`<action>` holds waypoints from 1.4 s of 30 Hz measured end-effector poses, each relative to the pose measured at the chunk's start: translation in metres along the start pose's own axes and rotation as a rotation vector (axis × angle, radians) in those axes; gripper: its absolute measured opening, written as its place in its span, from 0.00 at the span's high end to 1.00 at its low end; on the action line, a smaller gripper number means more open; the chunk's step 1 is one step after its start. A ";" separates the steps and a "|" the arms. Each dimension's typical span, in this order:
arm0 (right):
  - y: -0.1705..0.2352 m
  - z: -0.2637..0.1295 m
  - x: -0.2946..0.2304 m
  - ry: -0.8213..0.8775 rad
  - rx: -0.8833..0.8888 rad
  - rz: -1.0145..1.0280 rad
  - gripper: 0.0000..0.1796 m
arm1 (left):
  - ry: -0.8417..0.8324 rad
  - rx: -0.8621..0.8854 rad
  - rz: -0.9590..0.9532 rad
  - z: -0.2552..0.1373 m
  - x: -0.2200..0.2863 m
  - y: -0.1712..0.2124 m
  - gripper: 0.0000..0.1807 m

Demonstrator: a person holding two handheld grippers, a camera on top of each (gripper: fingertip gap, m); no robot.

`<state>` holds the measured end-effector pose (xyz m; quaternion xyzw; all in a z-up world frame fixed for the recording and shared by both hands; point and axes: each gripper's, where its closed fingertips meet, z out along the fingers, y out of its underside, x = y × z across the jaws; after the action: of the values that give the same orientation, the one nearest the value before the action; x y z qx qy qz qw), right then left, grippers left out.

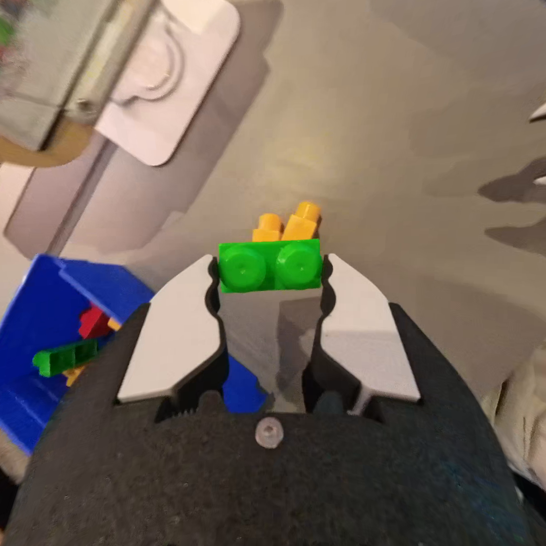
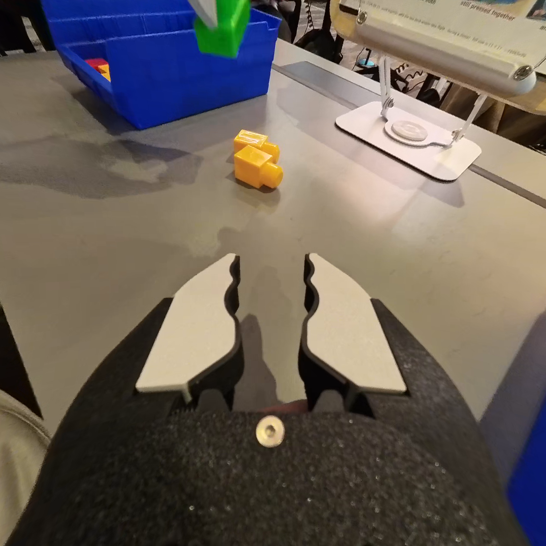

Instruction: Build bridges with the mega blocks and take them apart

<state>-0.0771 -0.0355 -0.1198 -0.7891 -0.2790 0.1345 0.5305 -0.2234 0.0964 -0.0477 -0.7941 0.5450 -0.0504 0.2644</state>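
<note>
My left gripper (image 1: 269, 261) is shut on a green two-stud block (image 1: 269, 267) and holds it in the air above the grey table. In the right wrist view the same green block (image 2: 221, 31) hangs at the top, pinched by the left gripper's fingertips (image 2: 205, 13). Two yellow single-stud blocks (image 2: 257, 159) lie on their sides on the table, touching each other; in the left wrist view the yellow blocks (image 1: 288, 223) show just beyond the green block. My right gripper (image 2: 271, 260) is open and empty, low over the table, nearer than the yellow blocks.
A blue bin (image 2: 165, 68) with red, yellow and green blocks stands at the table's far left; it also shows in the left wrist view (image 1: 44, 331). A white stand base (image 2: 410, 141) carrying a sign sits at the far right. The grey table (image 2: 384, 251) spreads between them.
</note>
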 end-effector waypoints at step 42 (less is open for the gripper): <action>0.009 -0.007 0.008 0.031 -0.030 0.023 0.77 | 0.097 0.295 -0.264 0.061 0.041 0.053 0.49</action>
<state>-0.0646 -0.0384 -0.1250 -0.8022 -0.2637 0.1243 0.5210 -0.2293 0.0679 -0.1340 -0.8079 0.4351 -0.2021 0.3423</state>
